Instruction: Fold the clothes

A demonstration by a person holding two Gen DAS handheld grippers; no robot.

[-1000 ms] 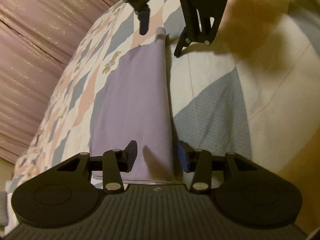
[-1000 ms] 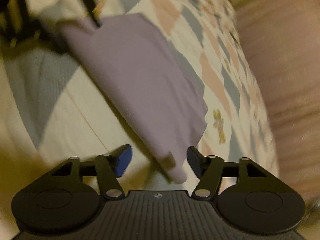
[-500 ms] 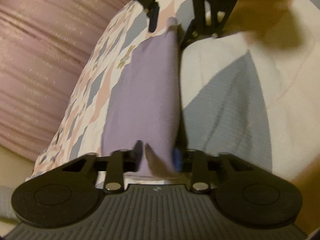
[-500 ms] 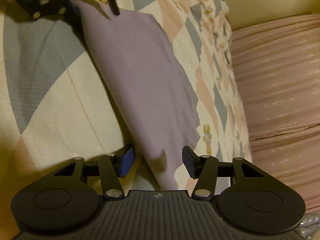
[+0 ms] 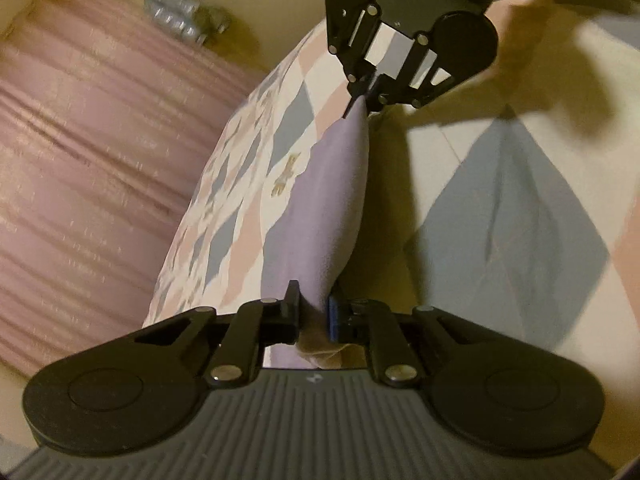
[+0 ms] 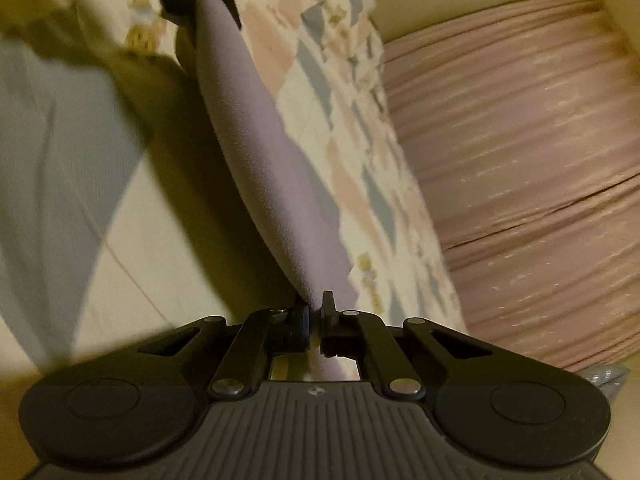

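Note:
A folded lilac garment point(image 5: 320, 208) hangs lifted above the patchwork quilt point(image 5: 520, 208), stretched between my two grippers. My left gripper point(image 5: 314, 314) is shut on one end of it, cloth bunched between the pads. At the top of the left wrist view, my right gripper point(image 5: 362, 98) pinches the far end. In the right wrist view the same garment point(image 6: 276, 184) runs from my right gripper point(image 6: 315, 318), shut on its near corner, up to my left gripper point(image 6: 208, 4) at the top. The lower edge of the garment trails toward the quilt point(image 6: 80, 200).
A pink pleated curtain point(image 5: 88, 184) hangs along the bed's far side, also seen as the curtain point(image 6: 520, 160) on the right. Silvery crumpled things point(image 5: 180, 12) lie on the floor beside it. Dark shadows of the grippers fall on the quilt.
Both grippers have closed on the ends of the lilac garment and raised it off the quilt. It lay flat a second ago and now hangs taut between them.

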